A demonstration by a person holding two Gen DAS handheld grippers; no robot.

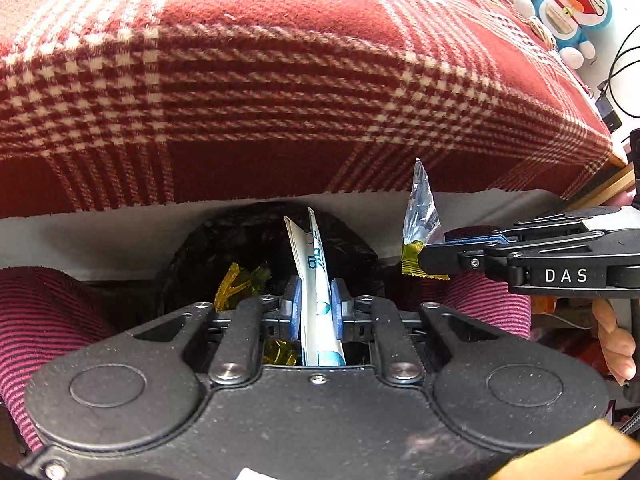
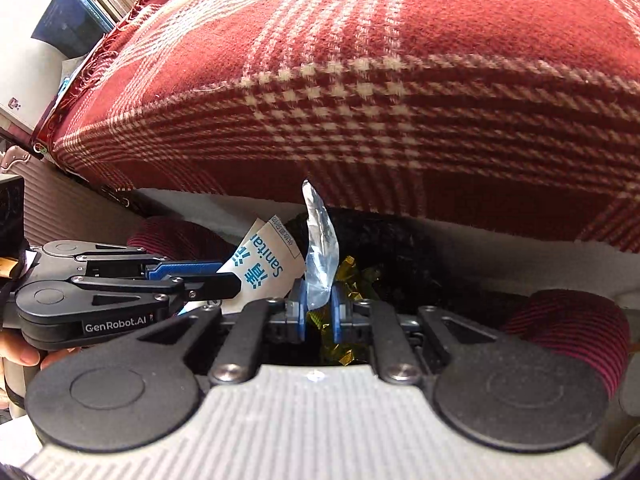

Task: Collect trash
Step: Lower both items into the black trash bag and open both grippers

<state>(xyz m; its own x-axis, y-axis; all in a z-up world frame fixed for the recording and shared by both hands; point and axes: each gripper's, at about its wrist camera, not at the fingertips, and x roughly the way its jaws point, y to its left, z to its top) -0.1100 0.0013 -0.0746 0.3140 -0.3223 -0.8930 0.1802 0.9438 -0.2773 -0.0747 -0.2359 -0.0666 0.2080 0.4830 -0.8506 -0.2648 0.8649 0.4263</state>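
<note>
Black bin liner (image 1: 352,248) sat below both: left hand-held gripper (image 1: 316,304) clamped the white sachet (image 1: 316,280), right hand-held gripper (image 2: 318,308) clamped the foil wrapper (image 2: 320,248); risk was light wrappers sticking to pads (image 1: 294,304) or drifting past the rim on release.

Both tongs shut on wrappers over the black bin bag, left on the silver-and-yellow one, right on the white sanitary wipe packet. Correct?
Swapped. The left tongs are shut on the white wipe packet, seen in the left wrist view. The right tongs are shut on the silver-and-yellow wrapper, seen in the right wrist view. Both do hang over the black bin bag.
</note>
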